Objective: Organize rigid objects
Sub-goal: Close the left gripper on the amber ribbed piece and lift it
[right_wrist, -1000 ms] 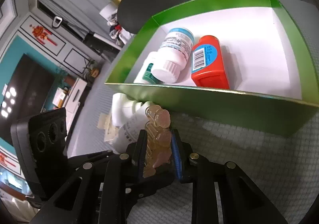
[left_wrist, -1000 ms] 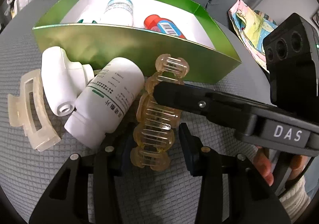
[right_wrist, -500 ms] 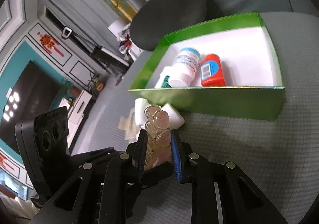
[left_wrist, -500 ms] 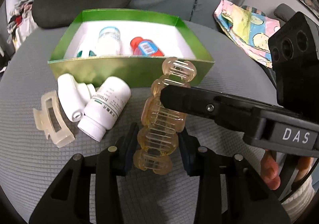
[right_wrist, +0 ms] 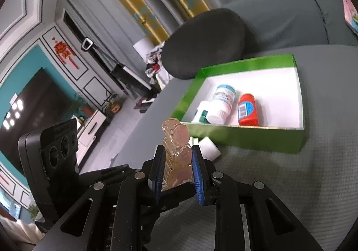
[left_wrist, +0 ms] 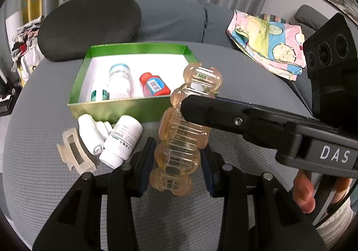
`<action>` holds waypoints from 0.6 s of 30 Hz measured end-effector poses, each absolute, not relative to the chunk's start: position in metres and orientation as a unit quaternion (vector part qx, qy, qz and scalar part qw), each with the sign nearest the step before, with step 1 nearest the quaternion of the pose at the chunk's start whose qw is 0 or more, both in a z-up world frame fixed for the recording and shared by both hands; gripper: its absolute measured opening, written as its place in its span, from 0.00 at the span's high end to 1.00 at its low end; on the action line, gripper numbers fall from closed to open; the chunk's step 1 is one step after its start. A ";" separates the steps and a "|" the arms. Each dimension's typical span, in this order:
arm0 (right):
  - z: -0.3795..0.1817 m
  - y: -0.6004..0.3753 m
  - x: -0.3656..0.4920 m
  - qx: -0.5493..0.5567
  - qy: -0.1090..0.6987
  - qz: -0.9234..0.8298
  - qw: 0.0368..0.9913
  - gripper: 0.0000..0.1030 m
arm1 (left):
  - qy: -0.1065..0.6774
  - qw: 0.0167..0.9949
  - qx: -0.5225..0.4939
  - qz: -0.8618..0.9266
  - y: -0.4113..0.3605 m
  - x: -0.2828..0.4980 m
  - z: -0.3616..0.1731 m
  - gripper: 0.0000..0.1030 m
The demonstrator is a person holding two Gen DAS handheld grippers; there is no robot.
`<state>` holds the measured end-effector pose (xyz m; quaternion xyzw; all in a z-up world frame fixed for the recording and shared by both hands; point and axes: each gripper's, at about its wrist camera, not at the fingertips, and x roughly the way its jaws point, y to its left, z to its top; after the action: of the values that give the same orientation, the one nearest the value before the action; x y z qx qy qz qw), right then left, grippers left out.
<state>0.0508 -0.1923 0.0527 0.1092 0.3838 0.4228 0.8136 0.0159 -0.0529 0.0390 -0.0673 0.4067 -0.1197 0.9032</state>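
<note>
An amber translucent hair clip (left_wrist: 181, 137) is held in the air above the grey seat. My right gripper (right_wrist: 176, 168) is shut on the hair clip (right_wrist: 177, 150); its black finger crosses the left wrist view from the right. My left gripper (left_wrist: 176, 161) has its jaws on both sides of the clip's lower part, with small gaps showing. The green box (left_wrist: 125, 103) holds a white bottle (left_wrist: 119, 81), a red bottle (left_wrist: 154, 85) and a teal-capped item (left_wrist: 99, 95); the box also shows in the right wrist view (right_wrist: 241, 137).
On the seat in front of the box lie a white bottle (left_wrist: 122, 141), a white inhaler-like piece (left_wrist: 91, 134) and a cream hair claw (left_wrist: 75, 155). A dark cushion (left_wrist: 89, 25) and a patterned cloth (left_wrist: 268, 41) lie beyond.
Both grippers rose and pulled back from the box with the amber clip between them. The objects on the seat now look smaller and farther below.
</note>
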 end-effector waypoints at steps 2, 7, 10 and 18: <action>0.059 -0.193 0.049 0.109 0.377 0.424 0.816 0.75 | 0.402 0.905 -0.064 -0.120 -0.054 0.015 0.043 0.64; 0.074 -0.194 0.045 0.105 0.361 0.426 0.823 0.75 | 0.390 0.911 -0.058 -0.123 -0.056 0.012 0.057 0.64; 0.082 -0.194 0.043 0.103 0.354 0.428 0.825 0.75 | 0.384 0.913 -0.054 -0.124 -0.057 0.013 0.065 0.64; 0.098 -0.194 0.045 0.102 0.336 0.427 0.833 0.75 | 0.366 0.920 -0.043 -0.131 -0.062 0.017 0.080 0.64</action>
<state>0.0448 -0.1941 0.0979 0.1022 0.3360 0.4275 0.8330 0.0174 -0.0619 0.0801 -0.0426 0.3661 -0.1306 0.9204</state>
